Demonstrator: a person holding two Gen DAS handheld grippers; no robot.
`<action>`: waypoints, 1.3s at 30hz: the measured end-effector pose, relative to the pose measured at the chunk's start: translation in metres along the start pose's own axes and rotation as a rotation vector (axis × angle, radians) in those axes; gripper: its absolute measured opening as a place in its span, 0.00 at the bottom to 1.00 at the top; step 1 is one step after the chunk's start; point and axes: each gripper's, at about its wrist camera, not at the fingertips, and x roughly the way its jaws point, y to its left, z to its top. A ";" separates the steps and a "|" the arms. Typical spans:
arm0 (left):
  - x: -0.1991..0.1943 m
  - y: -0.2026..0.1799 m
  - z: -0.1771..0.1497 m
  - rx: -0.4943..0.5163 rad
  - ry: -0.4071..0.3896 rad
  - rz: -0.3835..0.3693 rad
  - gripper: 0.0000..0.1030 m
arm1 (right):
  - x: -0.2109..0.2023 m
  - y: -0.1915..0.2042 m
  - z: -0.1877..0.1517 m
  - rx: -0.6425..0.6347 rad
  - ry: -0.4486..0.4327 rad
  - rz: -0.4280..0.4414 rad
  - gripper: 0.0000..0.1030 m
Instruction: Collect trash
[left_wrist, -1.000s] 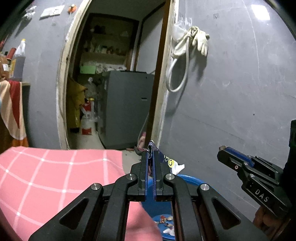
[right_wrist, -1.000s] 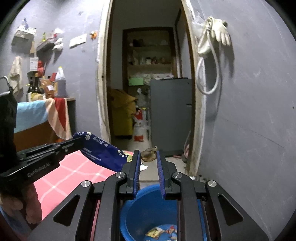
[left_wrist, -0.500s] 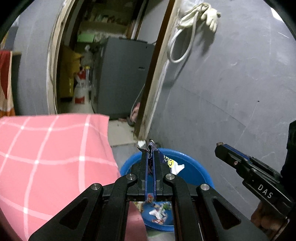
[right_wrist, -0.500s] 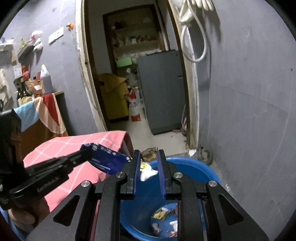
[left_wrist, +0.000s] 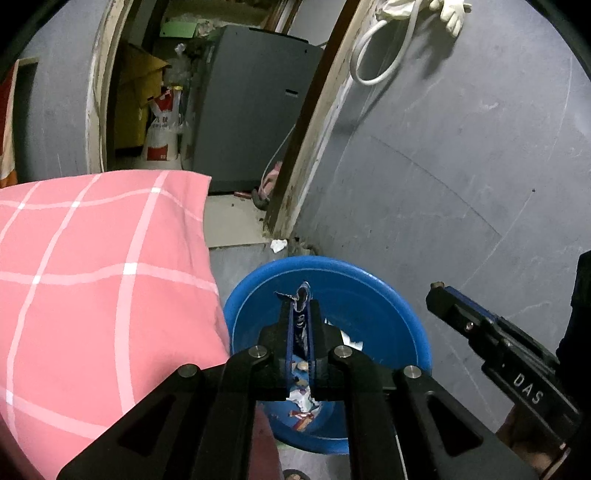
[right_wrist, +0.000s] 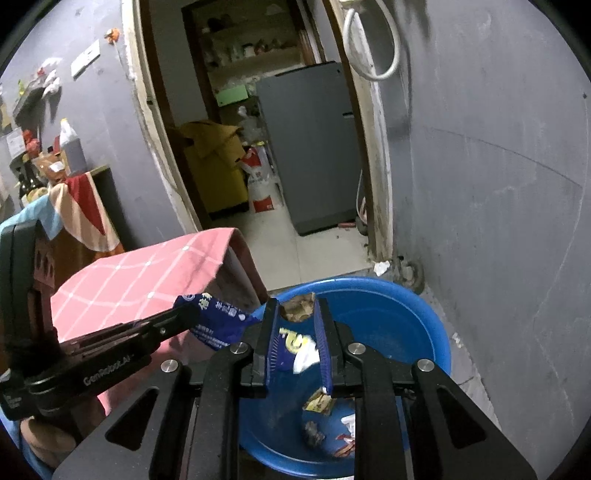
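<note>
A blue plastic basin stands on the floor against the grey wall, with several wrappers in its bottom. My left gripper is shut on a blue snack wrapper and holds it over the basin; the wrapper also shows in the right wrist view, hanging from the left gripper. My right gripper is shut on a small brown crumpled scrap above the basin's near side. In the left wrist view the right gripper reaches in from the right.
A table under a pink checked cloth stands just left of the basin. A doorway with a grey cabinet lies beyond. A white scrap lies on the floor by the door frame. The grey wall closes the right side.
Both grippers have tilted down and moved forward over the basin, which now fills more of each view. Each still holds its piece of trash.
</note>
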 end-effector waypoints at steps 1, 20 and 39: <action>0.000 0.000 0.000 0.000 0.002 0.000 0.06 | 0.000 -0.002 0.000 0.006 0.002 0.000 0.18; -0.019 0.015 -0.001 -0.001 -0.092 0.066 0.54 | -0.007 -0.002 0.006 0.014 -0.054 -0.031 0.48; -0.091 0.038 -0.012 0.069 -0.329 0.151 0.91 | -0.038 0.022 0.008 -0.084 -0.257 -0.054 1.00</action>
